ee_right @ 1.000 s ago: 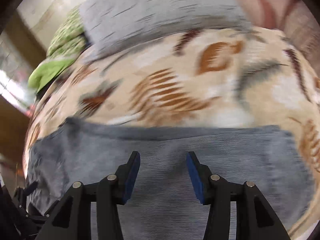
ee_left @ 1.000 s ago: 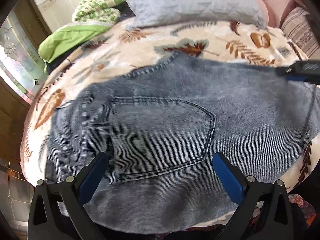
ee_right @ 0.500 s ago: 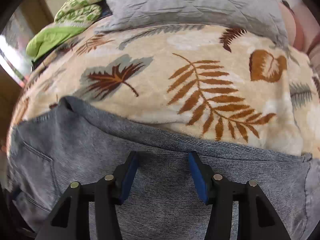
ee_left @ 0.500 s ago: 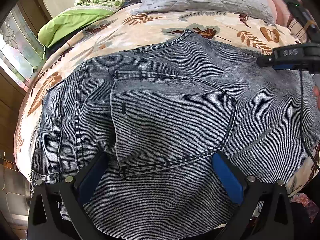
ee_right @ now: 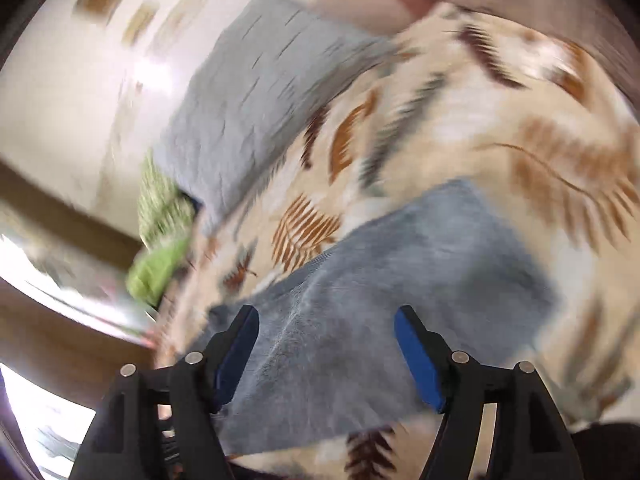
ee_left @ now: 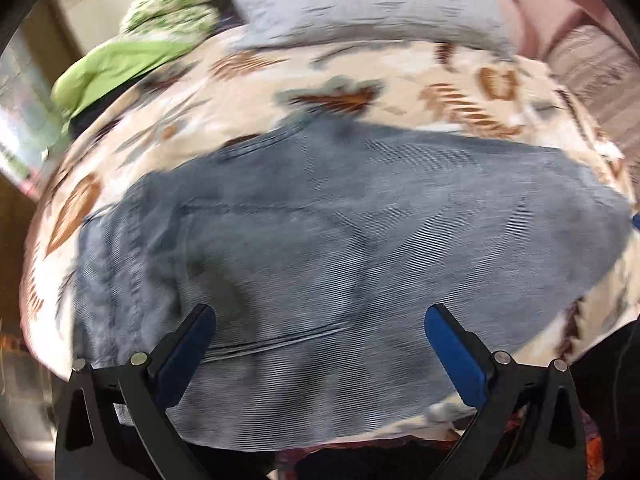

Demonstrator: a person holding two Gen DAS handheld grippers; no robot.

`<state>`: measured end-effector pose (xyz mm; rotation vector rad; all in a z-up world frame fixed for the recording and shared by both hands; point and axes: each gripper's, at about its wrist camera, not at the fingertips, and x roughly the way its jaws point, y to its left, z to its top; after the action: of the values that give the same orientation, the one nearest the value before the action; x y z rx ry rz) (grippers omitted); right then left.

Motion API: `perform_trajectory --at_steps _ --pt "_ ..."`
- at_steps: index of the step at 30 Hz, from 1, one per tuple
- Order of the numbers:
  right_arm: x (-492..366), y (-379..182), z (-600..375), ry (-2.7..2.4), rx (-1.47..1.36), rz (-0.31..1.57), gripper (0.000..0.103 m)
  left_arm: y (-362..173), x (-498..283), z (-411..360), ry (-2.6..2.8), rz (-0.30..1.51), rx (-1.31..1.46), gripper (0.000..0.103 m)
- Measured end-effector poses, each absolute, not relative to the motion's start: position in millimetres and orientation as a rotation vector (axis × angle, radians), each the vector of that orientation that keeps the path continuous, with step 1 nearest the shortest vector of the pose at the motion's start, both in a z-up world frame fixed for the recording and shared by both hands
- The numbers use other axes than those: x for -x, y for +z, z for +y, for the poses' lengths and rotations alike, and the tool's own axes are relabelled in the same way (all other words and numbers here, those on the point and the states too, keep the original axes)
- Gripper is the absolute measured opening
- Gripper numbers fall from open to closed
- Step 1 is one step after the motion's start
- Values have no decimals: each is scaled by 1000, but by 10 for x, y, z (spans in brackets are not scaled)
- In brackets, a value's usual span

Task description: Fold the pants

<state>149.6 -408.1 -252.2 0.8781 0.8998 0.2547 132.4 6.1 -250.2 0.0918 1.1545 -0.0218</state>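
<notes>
Item: 1 pair of blue-grey denim pants [ee_left: 340, 248], lying flat on a leaf-print blanket [ee_left: 256, 92] that covers a bed. Condition: already doubled into a compact, roughly rectangular bundle; in the left wrist view it spreads across the middle of the blanket with seam lines and what looks like a back pocket on the side toward the left, and in the right wrist view its far corner [ee_right: 464, 188] shows as a squared edge against the print. Both views are blurred, so the number of layers cannot be counted. Left gripper [ee_left: 320, 340]: jaws spread wide above the near part of the denim, nothing pinched between the blue pads, cloth visible beneath but not lifted. Right gripper [ee_right: 326, 344]: jaws opening, the denim lying under and between them with no fabric raised or clamped, view tilted. Surroundings: grey quilted pillow [ee_left: 360, 0] at the head of the bed, green bedding [ee_left: 120, 64] beside it, both well apart from the pants. Progress, by judgement: at least 1 fold appears done and the cloth released; remaining work is probably 1 more fold to shorten the bundle, or only smoothing and squaring of edges, should the present size be accepted as final.
</notes>
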Motion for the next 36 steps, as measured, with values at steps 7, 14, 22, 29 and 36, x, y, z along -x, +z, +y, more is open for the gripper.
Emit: perform_trajectory --at_steps 7,14,22,29,36 --pt "-1148 -2930 -4386 174 -997 972 74 -2663 -1415 -466 -104 1205 -160 103" --pt "-1379 -3338 -4399 107 -1035 990 74 -2997 -1492 -549 -71 1299 -174 103" --pt "-1599 -3452 -4477 119 -1168 849 73 -3013 -1470 -611 -69 1280 -189 103" --pt "-1605 -3216 -4310 143 -1072 819 27 -2911 -1463 -446 -53 1276 -141 103" --pt "-1605 -2492 -3630 264 -743 778 27 -2654 -1532 -74 11 1225 -58 103"
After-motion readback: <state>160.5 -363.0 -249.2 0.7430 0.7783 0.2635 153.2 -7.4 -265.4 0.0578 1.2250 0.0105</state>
